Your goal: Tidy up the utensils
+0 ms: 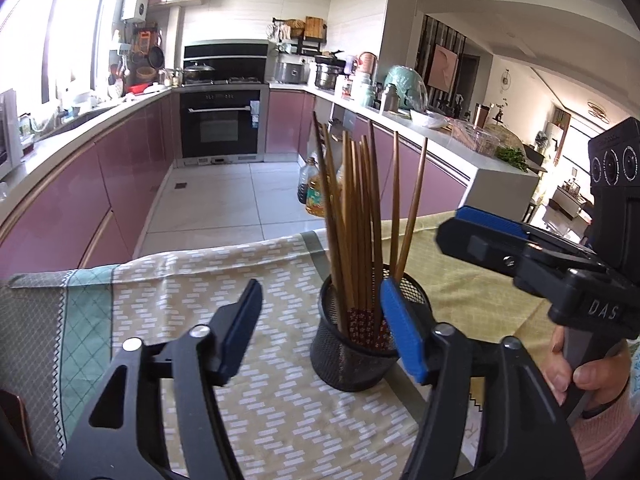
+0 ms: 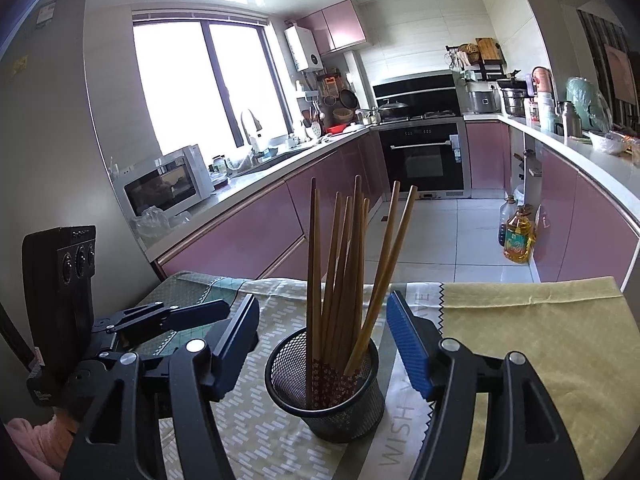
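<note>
A black mesh cup (image 1: 352, 354) stands upright on the patterned tablecloth (image 1: 200, 280) and holds several wooden chopsticks (image 1: 356, 220) with red flowered ends, tips down. My left gripper (image 1: 320, 320) is open and empty, its right finger just in front of the cup's rim. In the right wrist view the same cup (image 2: 328, 392) with its chopsticks (image 2: 344, 264) sits between the fingers of my open, empty right gripper (image 2: 324, 332). The right gripper (image 1: 500, 244) also shows at the right of the left wrist view, and the left gripper (image 2: 176, 312) shows at the left of the right wrist view.
The table's far edge drops to a tiled kitchen floor (image 1: 240, 200). Oil bottles (image 1: 314, 190) stand on the floor by the pink cabinets (image 1: 80, 200). A yellow cloth (image 2: 540, 340) covers the table's right part. Counters hold a microwave (image 2: 168, 184) and pots.
</note>
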Tool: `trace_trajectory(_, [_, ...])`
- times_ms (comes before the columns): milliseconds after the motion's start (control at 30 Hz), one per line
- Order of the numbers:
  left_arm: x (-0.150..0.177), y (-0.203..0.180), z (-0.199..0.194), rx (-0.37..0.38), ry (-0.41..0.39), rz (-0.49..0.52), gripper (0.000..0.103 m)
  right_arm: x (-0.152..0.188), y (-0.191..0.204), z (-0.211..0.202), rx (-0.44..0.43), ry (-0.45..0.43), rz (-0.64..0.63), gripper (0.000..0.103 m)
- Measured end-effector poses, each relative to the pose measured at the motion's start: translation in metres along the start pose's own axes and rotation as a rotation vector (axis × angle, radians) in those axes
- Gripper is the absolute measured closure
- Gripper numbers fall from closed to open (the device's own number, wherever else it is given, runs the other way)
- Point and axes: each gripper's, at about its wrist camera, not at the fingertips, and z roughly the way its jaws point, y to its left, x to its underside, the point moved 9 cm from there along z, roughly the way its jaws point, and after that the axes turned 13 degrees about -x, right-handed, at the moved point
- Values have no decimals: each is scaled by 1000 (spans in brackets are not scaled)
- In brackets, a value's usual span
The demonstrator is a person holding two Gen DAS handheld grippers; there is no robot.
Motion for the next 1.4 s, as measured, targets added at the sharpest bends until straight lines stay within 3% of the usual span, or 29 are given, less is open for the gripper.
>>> trace_trajectory(33, [1, 5, -5, -15, -18, -6, 23, 1, 0, -3, 7, -9, 0, 27])
trace_trajectory(100, [2, 14, -15, -44, -55, -16, 18, 5, 1, -8, 21, -22, -7, 24])
trace_trajectory(167, [4, 23, -25, -73, -90, -27, 5, 11, 3, -11, 52, -25, -23, 17])
trace_trajectory(267, [11, 31, -39, -106, -124, -32, 5, 20, 8, -17, 90, -47, -51, 6])
trace_trajectory(433, [21, 44, -55, -162, -152, -42, 5, 34, 13, -22, 149, -67, -86, 7])
trace_trajectory(900, [35, 66, -100, -285, -290, -84, 5, 50, 50, -34, 205, -161, -197, 7])
trace_trajectory(1400, [40, 70, -119, -325, -346, -113, 5, 59, 66, -44, 219, -199, -217, 7])
